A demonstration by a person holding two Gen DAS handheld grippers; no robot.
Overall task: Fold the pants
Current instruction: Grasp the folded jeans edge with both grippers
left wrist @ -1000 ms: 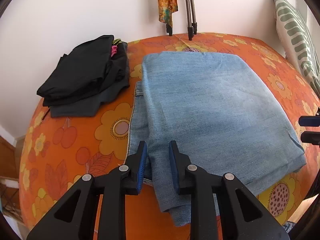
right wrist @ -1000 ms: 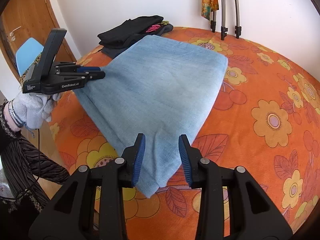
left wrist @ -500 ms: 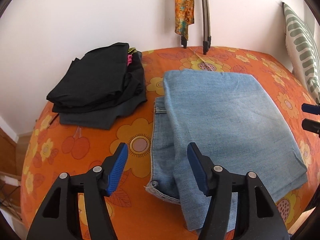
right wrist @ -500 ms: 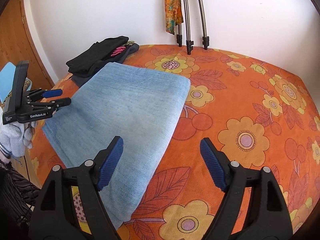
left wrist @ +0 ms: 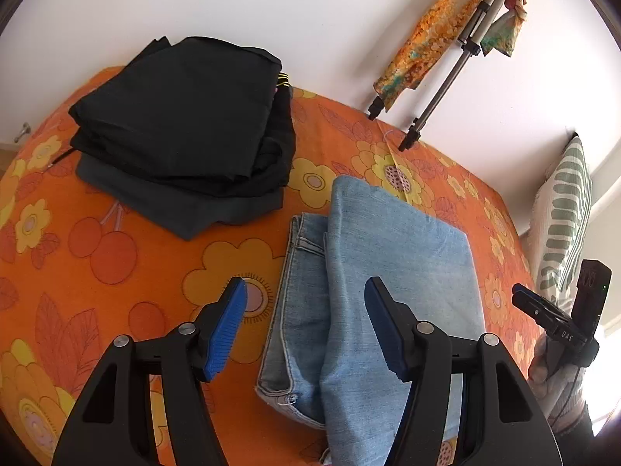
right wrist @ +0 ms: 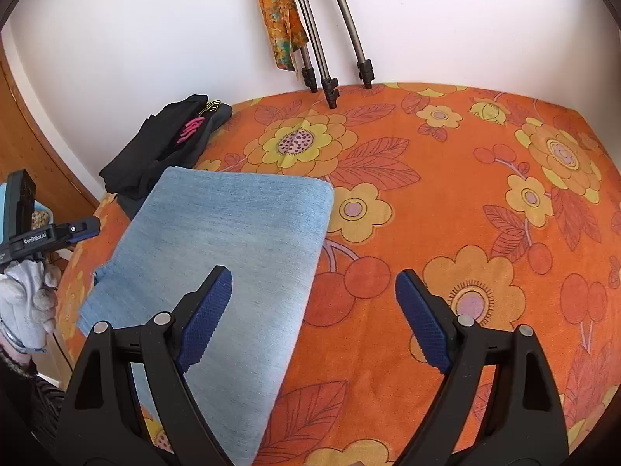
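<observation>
Left wrist view: folded jeans (left wrist: pixel 392 272) lie on the flowered orange bedspread (left wrist: pixel 136 272), near edge hidden behind the left gripper (left wrist: pixel 306 326). Its jaws are parted and empty; the right gripper (right wrist: pixel 314 310) has just been spreading wider, gripping nothing. Black clothes (left wrist: pixel 186 132) sit stacked beside.

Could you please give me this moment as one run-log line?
jeans: folded on bedspread | left gripper: open, empty, just opened | right gripper: open, empty, just opened

Bright, soft daylight, glare at the left view's right edge; sharp focus, strong fisheye bending, dark corners.
</observation>
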